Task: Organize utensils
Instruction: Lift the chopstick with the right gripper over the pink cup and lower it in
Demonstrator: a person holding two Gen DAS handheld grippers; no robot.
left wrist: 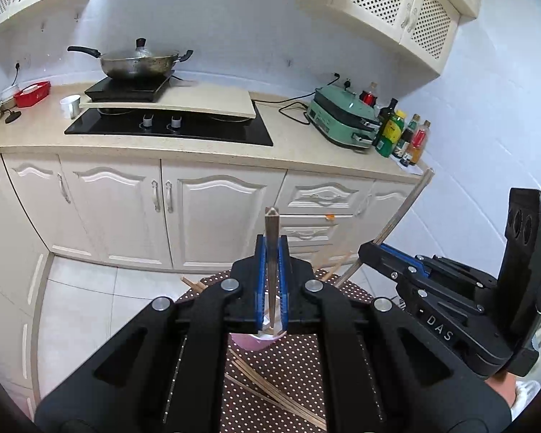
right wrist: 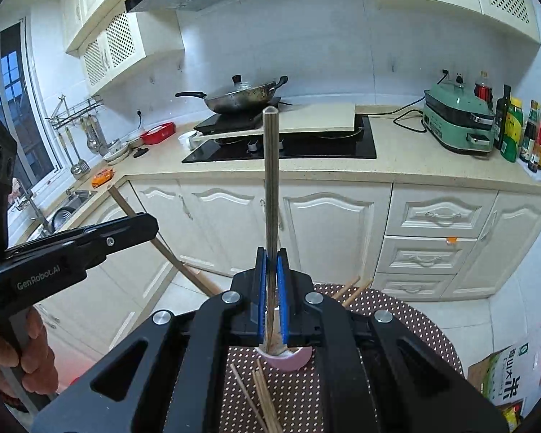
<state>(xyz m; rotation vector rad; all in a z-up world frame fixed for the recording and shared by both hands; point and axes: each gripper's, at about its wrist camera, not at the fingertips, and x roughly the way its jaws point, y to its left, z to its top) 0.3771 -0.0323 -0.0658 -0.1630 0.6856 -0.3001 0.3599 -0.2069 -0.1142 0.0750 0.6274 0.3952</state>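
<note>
My left gripper (left wrist: 271, 241) is shut on a grey chopstick (left wrist: 271, 225) that points up and away between the blue pads. To the right, my right gripper (left wrist: 367, 249) is shut on a second chopstick (left wrist: 407, 205) that slants upward. In the right wrist view, the right gripper (right wrist: 271, 252) clamps its long chopstick (right wrist: 270, 180) upright, and the left gripper (right wrist: 149, 225) holds its own stick (right wrist: 184, 269) at a slant. Under both grippers stands a pink cup (left wrist: 256, 341) (right wrist: 292, 359) on a brown dotted table (left wrist: 292, 368). Several loose chopsticks (left wrist: 270, 386) (right wrist: 263, 397) lie beside the cup.
More chopsticks (right wrist: 353, 288) poke over the table's far edge. Beyond the tiled floor runs a kitchen counter (right wrist: 396, 175) with a hob, a lidded wok (right wrist: 241, 99), a green cooker (right wrist: 458, 122) and bottles (right wrist: 523, 133). A sink (right wrist: 68, 205) is left, a carton (right wrist: 505, 379) right.
</note>
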